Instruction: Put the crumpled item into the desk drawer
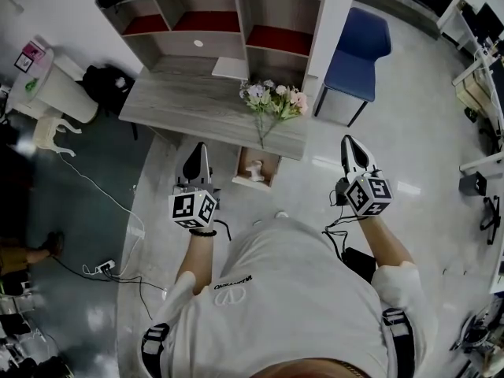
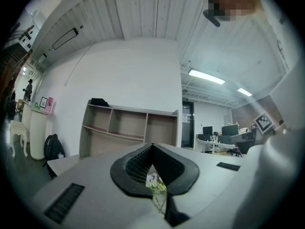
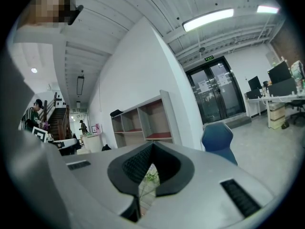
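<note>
Claws both closed, empty — left claw (image 1: 200, 148), right claw (image 1: 348, 140) — shirt print (image 1: 233, 282) too small to read.

left tool (image 1: 200, 150) closed, right tool (image 1: 350, 143) closed

A pale wood-grain desk (image 1: 205, 105) stands at twelve o'clock in the head view, against an open shelf unit (image 1: 228, 22) with red-lined compartments. A blue chair (image 1: 358, 50) sits at one o'clock, all on a glossy grey floor (image 1: 425, 109) with bright reflections. At ten o'clock a white round stand (image 1: 59, 93) and a black backpack (image 1: 106, 81) sit near the white wall (image 2: 128, 70), and at eight o'clock a white cable (image 1: 94, 191) runs to a power strip (image 1: 105, 268). Overhead, a white panelled ceiling (image 2: 143, 8) carries strip lights (image 3: 209, 19); in the right gripper view glass double doors (image 3: 217, 97) stand at three o'clock, with office tables and monitors (image 3: 281, 78) beyond.
</note>
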Available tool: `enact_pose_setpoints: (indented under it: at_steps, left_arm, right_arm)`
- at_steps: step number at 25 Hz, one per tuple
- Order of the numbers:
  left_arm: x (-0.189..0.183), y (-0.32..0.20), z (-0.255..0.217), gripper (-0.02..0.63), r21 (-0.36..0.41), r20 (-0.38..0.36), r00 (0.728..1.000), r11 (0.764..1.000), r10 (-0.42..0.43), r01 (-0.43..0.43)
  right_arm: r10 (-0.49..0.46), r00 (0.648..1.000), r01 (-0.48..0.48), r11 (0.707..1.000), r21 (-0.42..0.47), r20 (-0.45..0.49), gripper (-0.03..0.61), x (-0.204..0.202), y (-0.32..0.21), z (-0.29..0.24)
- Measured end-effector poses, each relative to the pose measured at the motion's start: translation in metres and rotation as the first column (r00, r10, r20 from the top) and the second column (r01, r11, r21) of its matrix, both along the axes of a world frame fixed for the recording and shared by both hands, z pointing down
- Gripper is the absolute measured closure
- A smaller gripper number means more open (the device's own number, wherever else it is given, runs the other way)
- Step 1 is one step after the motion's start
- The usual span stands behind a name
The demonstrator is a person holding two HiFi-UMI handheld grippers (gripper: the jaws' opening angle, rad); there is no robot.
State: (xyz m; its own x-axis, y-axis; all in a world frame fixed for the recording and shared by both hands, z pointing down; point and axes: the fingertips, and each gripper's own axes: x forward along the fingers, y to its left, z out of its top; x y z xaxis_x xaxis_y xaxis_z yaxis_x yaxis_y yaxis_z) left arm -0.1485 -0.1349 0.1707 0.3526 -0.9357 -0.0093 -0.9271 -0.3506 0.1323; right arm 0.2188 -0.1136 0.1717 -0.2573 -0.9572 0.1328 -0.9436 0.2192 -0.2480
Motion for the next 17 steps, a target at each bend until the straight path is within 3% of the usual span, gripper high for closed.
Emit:
enact_pose_setpoints:
  at_steps: [17]
  left_arm:
    - [0.0057, -0.0021, 0.008, 0.611, -0.018, 0.0, 1.0, 1.0, 0.011, -0.011]
  right_arm:
    - [-0.011, 1.0, 0.012, 1.0, -0.015, 0.013, 0.581, -0.0065, -0.0053, 0.0096]
